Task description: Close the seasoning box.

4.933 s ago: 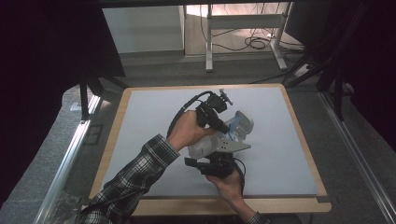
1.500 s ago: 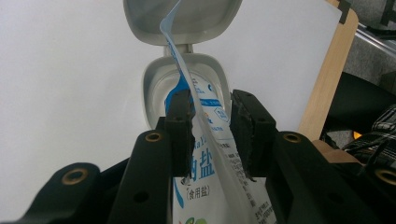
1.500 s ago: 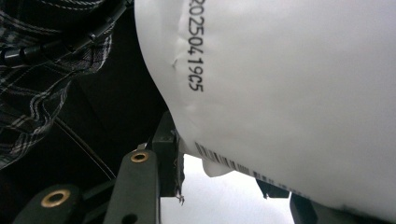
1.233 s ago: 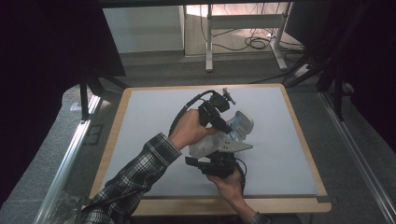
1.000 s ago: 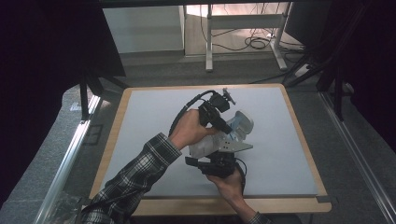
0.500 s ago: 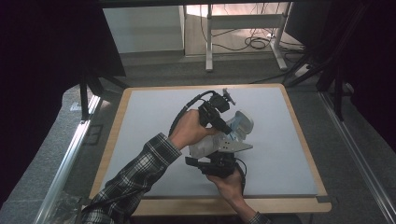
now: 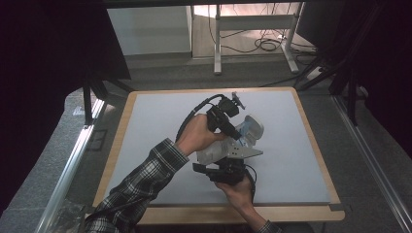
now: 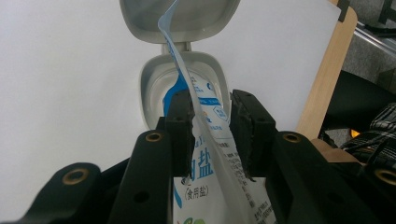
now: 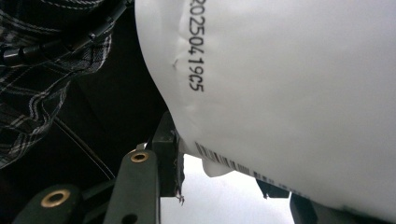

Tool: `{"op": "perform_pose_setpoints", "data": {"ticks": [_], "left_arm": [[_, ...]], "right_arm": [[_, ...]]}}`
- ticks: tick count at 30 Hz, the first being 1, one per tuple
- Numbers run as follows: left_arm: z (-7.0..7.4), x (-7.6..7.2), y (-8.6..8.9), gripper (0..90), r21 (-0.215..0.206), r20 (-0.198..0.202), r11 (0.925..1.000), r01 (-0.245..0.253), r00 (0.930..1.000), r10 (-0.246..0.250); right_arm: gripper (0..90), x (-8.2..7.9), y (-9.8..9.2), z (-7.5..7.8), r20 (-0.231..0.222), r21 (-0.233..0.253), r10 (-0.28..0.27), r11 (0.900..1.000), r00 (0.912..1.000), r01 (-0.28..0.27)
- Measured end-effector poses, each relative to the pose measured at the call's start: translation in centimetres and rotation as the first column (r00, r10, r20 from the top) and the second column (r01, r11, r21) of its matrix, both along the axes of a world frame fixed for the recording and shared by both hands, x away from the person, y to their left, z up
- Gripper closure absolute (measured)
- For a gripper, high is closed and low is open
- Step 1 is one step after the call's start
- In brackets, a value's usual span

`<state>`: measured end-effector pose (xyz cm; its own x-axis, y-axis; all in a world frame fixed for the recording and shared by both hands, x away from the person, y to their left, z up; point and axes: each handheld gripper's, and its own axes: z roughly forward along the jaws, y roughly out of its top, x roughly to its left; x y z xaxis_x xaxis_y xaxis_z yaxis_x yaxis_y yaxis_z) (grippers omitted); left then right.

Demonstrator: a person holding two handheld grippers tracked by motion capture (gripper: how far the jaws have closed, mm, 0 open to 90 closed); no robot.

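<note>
Salt bag: white pouch with blue print, running up between the left jaws; its torn top dips into the open container just beyond the jaw tips.
Container: small grey box with a hinged lid thrown back, resting on the table ahead of the left jaws.
Left gripper: jaws narrow, the pouch neck passing between them; the left pad touches the film, the right pad stands just off it.
Right gripper: jaws closed onto the pouch's lower edge by the barcode; bulk of the bag swells above them.
Change: next to none over the last seconds. Both hands and the bag sit as they did; only the slightest shift at the left gripper.
Meaning: likely a steady pour in progress, the spout already lined up, so the hold matters more than any new move.
</note>
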<state>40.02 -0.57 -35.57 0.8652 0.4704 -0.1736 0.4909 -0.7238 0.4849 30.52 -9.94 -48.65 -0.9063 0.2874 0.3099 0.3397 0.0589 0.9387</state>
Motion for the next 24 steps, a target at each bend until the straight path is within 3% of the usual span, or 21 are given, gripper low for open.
{"op": "perform_pose_setpoints", "data": {"ticks": [8,24], "left_arm": [[-0.1,0.01,0.07,70.2,0.002,-0.003,1.0,-0.001,1.0,0.001],[-0.77,0.01,0.62,79.1,0.003,-0.008,1.0,-0.007,0.9999,0.007]], "right_arm": [[58.1,-0.04,0.02,-0.03,-0.006,-0.002,0.0,1.0,1.0,0.0],[56.4,0.23,0.02,-0.76,0.014,-0.056,-0.015,0.998,0.9998,0.015]]}}
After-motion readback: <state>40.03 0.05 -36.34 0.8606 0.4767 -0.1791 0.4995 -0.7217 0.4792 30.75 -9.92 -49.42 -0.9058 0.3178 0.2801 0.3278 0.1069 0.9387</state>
